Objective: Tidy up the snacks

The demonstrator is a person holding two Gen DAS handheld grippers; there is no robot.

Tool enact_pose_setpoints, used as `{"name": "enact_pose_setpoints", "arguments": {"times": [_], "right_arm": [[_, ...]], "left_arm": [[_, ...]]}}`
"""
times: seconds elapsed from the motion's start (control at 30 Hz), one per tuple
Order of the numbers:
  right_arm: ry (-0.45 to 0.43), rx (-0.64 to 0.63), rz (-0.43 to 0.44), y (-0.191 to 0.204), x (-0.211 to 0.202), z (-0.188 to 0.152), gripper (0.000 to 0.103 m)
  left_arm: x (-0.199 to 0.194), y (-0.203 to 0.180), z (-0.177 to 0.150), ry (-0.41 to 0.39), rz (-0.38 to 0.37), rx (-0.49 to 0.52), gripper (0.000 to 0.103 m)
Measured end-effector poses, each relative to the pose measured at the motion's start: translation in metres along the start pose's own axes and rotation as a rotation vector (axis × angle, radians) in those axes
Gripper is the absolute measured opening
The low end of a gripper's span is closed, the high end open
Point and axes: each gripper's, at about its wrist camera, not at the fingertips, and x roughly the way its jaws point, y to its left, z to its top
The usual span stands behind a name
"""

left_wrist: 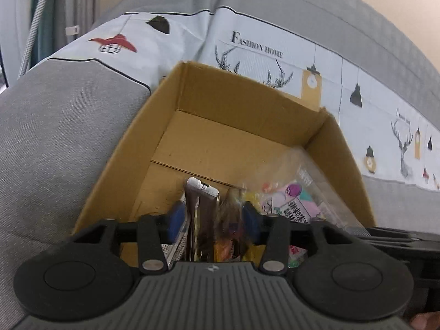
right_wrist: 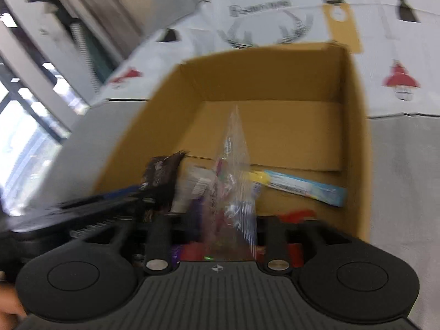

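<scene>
An open cardboard box (left_wrist: 220, 104) stands on a grey sofa; it also shows in the right wrist view (right_wrist: 275, 82). My left gripper (left_wrist: 213, 220) is shut on dark brown snack wrappers (left_wrist: 203, 214) over the box's near end. My right gripper (right_wrist: 228, 217) is shut on a clear plastic snack bag (right_wrist: 236, 165) with colourful contents, held over the box. That clear bag also shows in the left wrist view (left_wrist: 297, 192). A blue and yellow snack pack (right_wrist: 302, 185) lies on the box floor. The left gripper with its brown wrapper (right_wrist: 162, 176) appears at the left of the right wrist view.
The sofa has a grey armrest cushion (left_wrist: 55, 137) left of the box and a printed white cover (left_wrist: 275, 49) behind it. A window (right_wrist: 24, 115) is at the far left. Red packaging (right_wrist: 297, 214) lies low in the box near my right gripper.
</scene>
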Motion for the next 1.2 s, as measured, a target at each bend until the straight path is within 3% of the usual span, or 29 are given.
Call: {"name": "enact_pose_setpoints", "arguments": {"times": [0.07, 0.17, 0.27, 0.33, 0.47, 0.6, 0.73, 0.9, 1.03, 1.2], "right_arm": [[-0.015, -0.001, 0.027, 0.0, -0.012, -0.001, 0.071], [-0.063, -0.07, -0.051, 0.012, -0.036, -0.004, 0.085], [-0.092, -0.111, -0.091, 0.025, -0.063, -0.01, 0.088], [-0.105, -0.14, -0.112, 0.037, -0.083, -0.017, 0.088], [-0.148, -0.068, -0.088, 0.052, -0.133, -0.021, 0.102], [-0.191, -0.082, -0.11, 0.069, -0.184, -0.027, 0.102], [-0.194, -0.077, -0.169, 0.082, -0.222, -0.04, 0.102], [-0.193, -0.068, -0.224, 0.092, -0.26, -0.058, 0.102], [-0.203, -0.087, -0.266, 0.102, -0.278, -0.07, 0.102], [-0.189, -0.064, -0.247, 0.103, -0.287, -0.075, 0.102]], "left_arm": [[-0.009, 0.002, 0.004, -0.018, -0.005, -0.009, 0.071], [-0.033, -0.004, 0.008, -0.041, -0.005, -0.011, 0.074], [-0.068, -0.015, 0.015, -0.087, -0.024, -0.014, 0.087], [-0.095, -0.026, 0.018, -0.115, -0.025, -0.011, 0.091], [-0.149, -0.053, 0.016, -0.122, -0.066, 0.014, 0.103], [-0.2, -0.081, 0.01, -0.149, -0.014, 0.061, 0.103], [-0.238, -0.112, 0.002, -0.113, 0.154, 0.096, 0.103], [-0.275, -0.13, -0.014, -0.109, 0.108, 0.158, 0.103], [-0.293, -0.141, -0.023, -0.096, 0.146, 0.198, 0.103], [-0.305, -0.147, -0.026, -0.08, 0.192, 0.211, 0.103]]}}
